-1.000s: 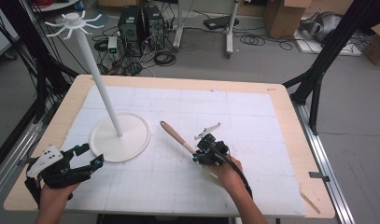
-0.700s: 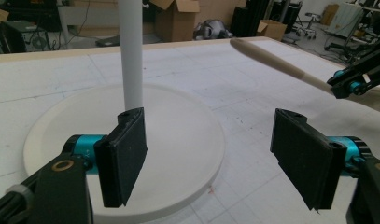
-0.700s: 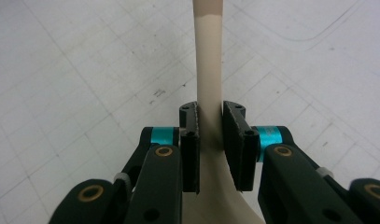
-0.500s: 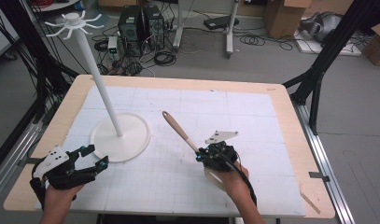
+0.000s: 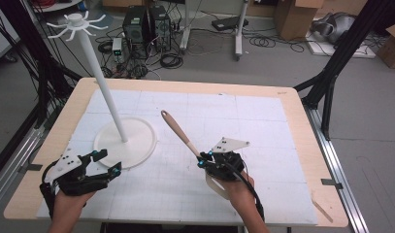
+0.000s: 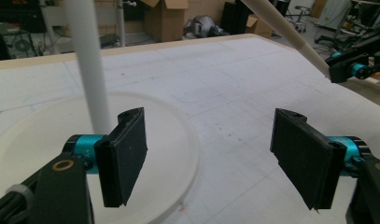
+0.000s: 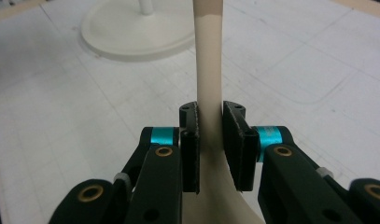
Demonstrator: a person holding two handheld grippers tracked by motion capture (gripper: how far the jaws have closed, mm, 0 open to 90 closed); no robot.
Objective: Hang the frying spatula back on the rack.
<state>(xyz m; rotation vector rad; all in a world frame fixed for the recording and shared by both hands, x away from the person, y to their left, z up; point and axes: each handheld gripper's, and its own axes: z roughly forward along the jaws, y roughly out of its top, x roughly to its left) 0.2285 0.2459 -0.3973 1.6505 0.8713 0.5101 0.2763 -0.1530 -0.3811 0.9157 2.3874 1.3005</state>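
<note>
Presently: cream spatula [image 5: 181, 136], handle slanting up and away over the worktop [image 5: 292, 121], neck pinched tight in the right claw [image 5: 208, 160]. Left claw [image 5: 105, 162] spread wide, holding nothing, just beside the round base [image 5: 137, 145] of the white hanging stand [image 5: 100, 82], near the worktop's front-left corner.

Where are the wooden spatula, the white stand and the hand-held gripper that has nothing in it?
wooden spatula [image 5: 178, 131]: high view, mid-handle.
white stand [image 5: 137, 145]: high view, bare round base.
left hand-held gripper [image 6: 208, 158]: left gripper view, midway between its open jaws.
</note>
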